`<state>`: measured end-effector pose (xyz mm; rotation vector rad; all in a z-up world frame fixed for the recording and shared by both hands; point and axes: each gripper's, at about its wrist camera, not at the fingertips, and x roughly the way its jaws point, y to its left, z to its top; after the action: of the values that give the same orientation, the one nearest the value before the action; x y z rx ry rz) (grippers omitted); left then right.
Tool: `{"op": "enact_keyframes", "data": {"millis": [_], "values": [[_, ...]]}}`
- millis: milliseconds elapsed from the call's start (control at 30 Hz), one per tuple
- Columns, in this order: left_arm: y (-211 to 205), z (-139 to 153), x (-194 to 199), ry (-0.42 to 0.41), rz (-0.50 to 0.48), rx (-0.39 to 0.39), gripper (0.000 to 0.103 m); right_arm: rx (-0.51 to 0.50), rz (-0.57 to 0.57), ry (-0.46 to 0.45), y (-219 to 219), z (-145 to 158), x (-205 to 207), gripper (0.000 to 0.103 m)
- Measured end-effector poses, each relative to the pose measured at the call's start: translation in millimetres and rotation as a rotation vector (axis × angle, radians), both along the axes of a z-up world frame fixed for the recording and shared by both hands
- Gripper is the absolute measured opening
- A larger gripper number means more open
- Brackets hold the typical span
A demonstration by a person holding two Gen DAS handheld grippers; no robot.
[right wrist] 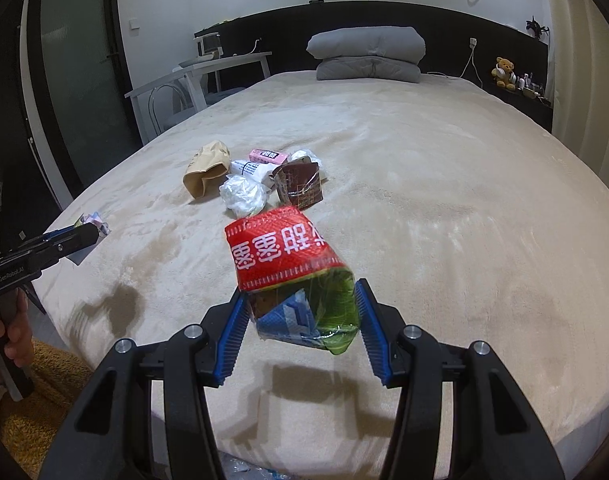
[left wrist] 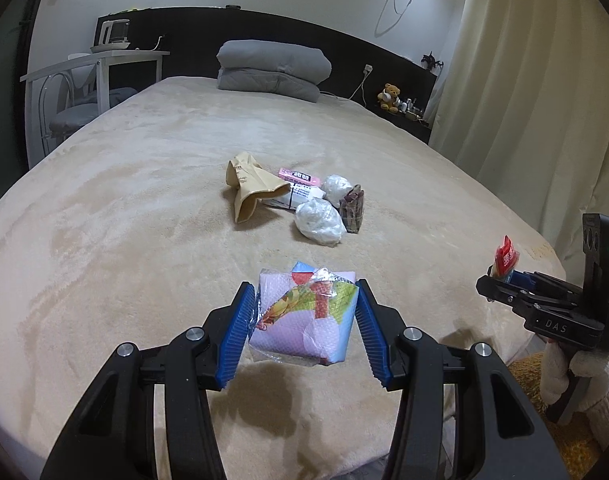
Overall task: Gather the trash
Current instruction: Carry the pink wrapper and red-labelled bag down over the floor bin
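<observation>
The left gripper is clamped on a pink-and-white tissue pack with a crinkled colourful wrapper over its top; both blue pads press its sides, and it hangs clear of the bed, just above the near edge. The right gripper is closed on a snack bag, red with white characters at the top and green and blue below, also lifted off the blanket near the bed's near edge. In the left wrist view this gripper appears at the right edge with the red bag pinched in it, a white-gloved hand on its handle.

The remaining trash lies in a tight cluster around the middle of the bed, well apart from both grippers: a tan paper bag on its side with its mouth open, contents not visible; a pink box behind it; a white carton touching the bag; two crumpled white plastic wads; and a small brown patterned box standing at the cluster's right.

A folded grey quilt sits at the head edge of the bed.
</observation>
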<state>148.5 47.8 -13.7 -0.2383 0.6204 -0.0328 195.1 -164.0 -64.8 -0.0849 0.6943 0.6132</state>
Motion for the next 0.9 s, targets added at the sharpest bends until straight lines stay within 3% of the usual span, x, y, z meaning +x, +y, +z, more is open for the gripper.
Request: {"op": "enact_keyframes", "data": {"millis": [233,900], "values": [[-16,-1,-31,-0.023,-0.01,-0.047,0.05,0.029,0.006,-0.001,-13,4,-32,0.052],[-57,-7,-88,-0.038,-0.086,-0.056,0.05,0.059,0.071,0.043,-29,-8,-102,0.052]]}}
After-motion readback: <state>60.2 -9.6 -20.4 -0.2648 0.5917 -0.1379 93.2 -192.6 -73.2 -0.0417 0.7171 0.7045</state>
